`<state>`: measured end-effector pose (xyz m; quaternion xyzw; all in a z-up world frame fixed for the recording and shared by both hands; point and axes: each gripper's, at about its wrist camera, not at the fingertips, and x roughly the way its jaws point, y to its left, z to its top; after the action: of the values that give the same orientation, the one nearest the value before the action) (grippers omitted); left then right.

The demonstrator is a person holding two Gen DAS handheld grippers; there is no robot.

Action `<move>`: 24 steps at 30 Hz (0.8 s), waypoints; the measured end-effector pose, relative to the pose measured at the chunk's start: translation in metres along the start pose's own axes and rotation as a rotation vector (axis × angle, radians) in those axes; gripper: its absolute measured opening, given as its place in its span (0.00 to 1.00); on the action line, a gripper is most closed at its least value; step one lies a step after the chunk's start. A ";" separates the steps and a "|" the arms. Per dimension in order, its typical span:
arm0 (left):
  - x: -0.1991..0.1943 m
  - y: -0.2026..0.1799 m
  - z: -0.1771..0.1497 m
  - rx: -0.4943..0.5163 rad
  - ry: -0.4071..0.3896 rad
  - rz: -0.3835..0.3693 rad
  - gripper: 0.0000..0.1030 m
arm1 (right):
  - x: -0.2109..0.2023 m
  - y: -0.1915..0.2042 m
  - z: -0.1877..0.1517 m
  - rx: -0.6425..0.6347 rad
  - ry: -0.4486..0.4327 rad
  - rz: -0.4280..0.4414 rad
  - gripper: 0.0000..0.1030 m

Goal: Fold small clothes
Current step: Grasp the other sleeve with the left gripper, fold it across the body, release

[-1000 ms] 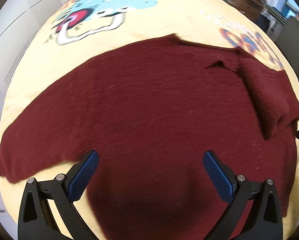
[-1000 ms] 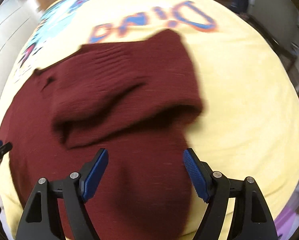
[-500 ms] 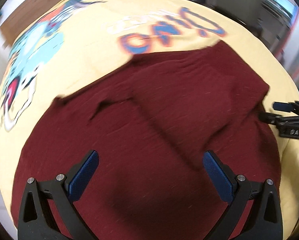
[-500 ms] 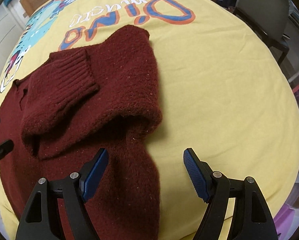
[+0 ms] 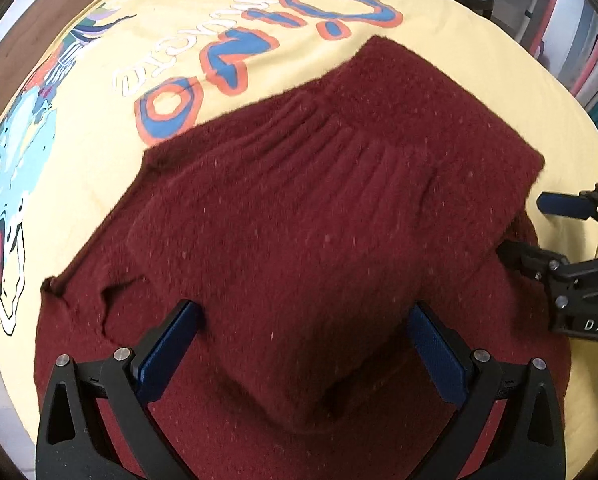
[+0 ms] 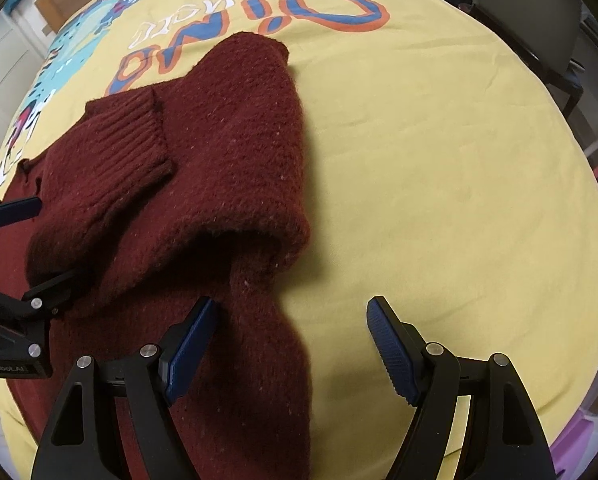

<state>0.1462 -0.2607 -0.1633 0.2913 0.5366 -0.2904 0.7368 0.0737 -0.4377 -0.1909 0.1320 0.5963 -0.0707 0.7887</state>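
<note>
A dark red knit sweater (image 5: 299, 240) lies on a yellow printed sheet (image 5: 99, 128). One sleeve with a ribbed cuff (image 6: 127, 148) is folded over the body. My left gripper (image 5: 303, 344) is open and empty, hovering over the folded sleeve. My right gripper (image 6: 291, 344) is open and empty above the sweater's right edge (image 6: 267, 340) and the bare sheet (image 6: 439, 180). The right gripper also shows at the right of the left wrist view (image 5: 555, 232), jaws apart beside the sleeve fold. The left gripper shows at the left edge of the right wrist view (image 6: 19, 248).
The sheet carries a blue and orange "Dino" print (image 5: 259, 52) and a cartoon dinosaur (image 5: 15, 152). A chair (image 6: 539, 32) stands past the far right edge. White cabinets (image 6: 3, 64) are at the left.
The left gripper has swung right across the sweater, from the body toward the folded sleeve, and come closer. The right gripper has shifted slightly nearer the sweater's edge. The sweater lies as before.
</note>
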 end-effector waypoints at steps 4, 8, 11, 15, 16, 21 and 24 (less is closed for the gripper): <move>0.006 0.014 0.005 -0.023 0.035 -0.044 0.44 | -0.001 0.001 0.007 0.003 -0.012 0.000 0.76; 0.006 0.034 0.009 -0.053 0.018 -0.012 0.15 | 0.000 0.008 0.015 -0.010 -0.028 0.004 0.57; 0.000 0.053 0.007 -0.110 -0.012 -0.027 0.13 | 0.001 0.015 0.019 -0.031 -0.034 0.023 0.26; -0.012 0.082 -0.004 -0.211 -0.051 -0.011 0.13 | 0.001 0.024 0.019 -0.064 -0.039 -0.004 0.16; -0.017 0.090 -0.008 -0.245 -0.064 -0.020 0.13 | 0.000 0.025 0.019 -0.066 -0.042 -0.006 0.15; -0.029 0.122 -0.030 -0.346 -0.106 0.036 0.13 | -0.001 0.026 0.017 -0.066 -0.047 -0.006 0.15; -0.028 0.146 -0.051 -0.439 -0.119 0.047 0.13 | -0.002 0.026 0.017 -0.069 -0.047 -0.002 0.15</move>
<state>0.2155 -0.1234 -0.1319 0.1188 0.5357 -0.1658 0.8194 0.0962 -0.4179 -0.1814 0.1023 0.5800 -0.0541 0.8063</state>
